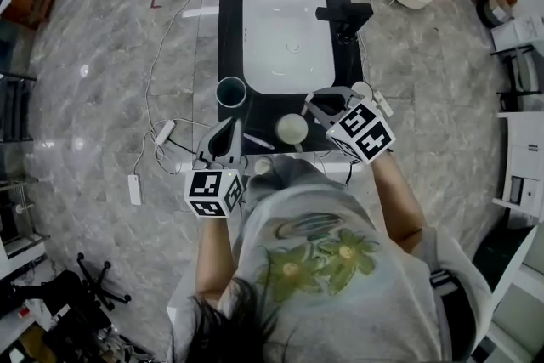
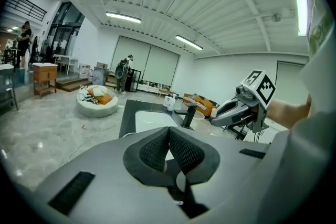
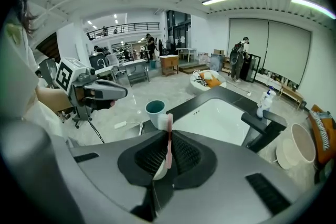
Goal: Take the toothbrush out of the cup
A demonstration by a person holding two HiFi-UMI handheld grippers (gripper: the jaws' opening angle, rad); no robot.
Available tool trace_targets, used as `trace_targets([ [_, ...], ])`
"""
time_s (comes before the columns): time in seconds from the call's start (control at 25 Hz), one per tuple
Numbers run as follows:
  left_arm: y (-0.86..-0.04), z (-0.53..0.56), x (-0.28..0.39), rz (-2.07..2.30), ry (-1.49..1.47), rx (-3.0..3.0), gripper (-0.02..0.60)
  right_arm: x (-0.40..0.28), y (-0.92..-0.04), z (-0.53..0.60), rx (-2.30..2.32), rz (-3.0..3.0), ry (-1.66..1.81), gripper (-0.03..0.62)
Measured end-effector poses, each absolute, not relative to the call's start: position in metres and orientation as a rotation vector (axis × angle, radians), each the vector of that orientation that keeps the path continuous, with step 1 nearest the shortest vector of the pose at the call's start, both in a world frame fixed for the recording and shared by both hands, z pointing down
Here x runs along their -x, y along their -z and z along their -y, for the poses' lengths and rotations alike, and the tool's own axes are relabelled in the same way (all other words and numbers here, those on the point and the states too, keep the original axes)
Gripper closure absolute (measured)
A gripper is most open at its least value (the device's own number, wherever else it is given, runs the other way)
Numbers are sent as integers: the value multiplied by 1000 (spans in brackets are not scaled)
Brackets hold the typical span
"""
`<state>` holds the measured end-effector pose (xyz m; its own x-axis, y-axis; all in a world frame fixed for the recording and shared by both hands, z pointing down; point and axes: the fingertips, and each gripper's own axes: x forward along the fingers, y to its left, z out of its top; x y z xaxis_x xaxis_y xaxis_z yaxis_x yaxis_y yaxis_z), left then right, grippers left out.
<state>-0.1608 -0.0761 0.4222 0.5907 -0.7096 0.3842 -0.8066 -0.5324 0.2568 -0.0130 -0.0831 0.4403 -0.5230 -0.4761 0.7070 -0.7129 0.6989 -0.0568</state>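
Step in hand: lifting the toothbrush clear of the white cup. As I judge it, the grasp is made and the lift is what remains.
Holding side: the right gripper is clamped on the pink handle. The handle stands nearly upright between the pads, with the bristle head on top.
Where the toothbrush is: directly over the white cup, at the near edge of the worktop and just on the near side of the sink. I cannot tell whether its lower end has cleared the rim.
Free side: the left gripper has its pads pressed together with nothing between them. It hangs at the near left of the worktop, apart from both cups.
Neighbour: a teal cup stands to the left of the white one, by the near left corner of the sink.
Lift path: go straight up along the handle's own line, so the lower end does not drag on the rim and tip what looks like a light cup.
Grip care: a thin handle can pivot between flat pads, so use a steady squeeze and no sideways swing until the end is above the rim.
Backup: if the cup rises with the brush, the free gripper could steady it.
Clearance: the faucet sits at the far right, well apart from the path.
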Motion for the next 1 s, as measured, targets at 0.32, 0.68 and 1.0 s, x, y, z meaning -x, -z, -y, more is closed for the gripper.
trace_targets([
  [0.32, -426, 75, 140, 1155, -346, -2439, 565, -17, -472, 64, -911, 2103, -604, 542],
  [0.68, -433, 72, 130, 1131, -363, -2435, 565, -30, -509, 47, -875, 2018, -752, 542],
  [1.0, -442, 72, 129, 1131, -378, -2416, 564, -32, -540, 48, -870, 1979, -830, 542],
])
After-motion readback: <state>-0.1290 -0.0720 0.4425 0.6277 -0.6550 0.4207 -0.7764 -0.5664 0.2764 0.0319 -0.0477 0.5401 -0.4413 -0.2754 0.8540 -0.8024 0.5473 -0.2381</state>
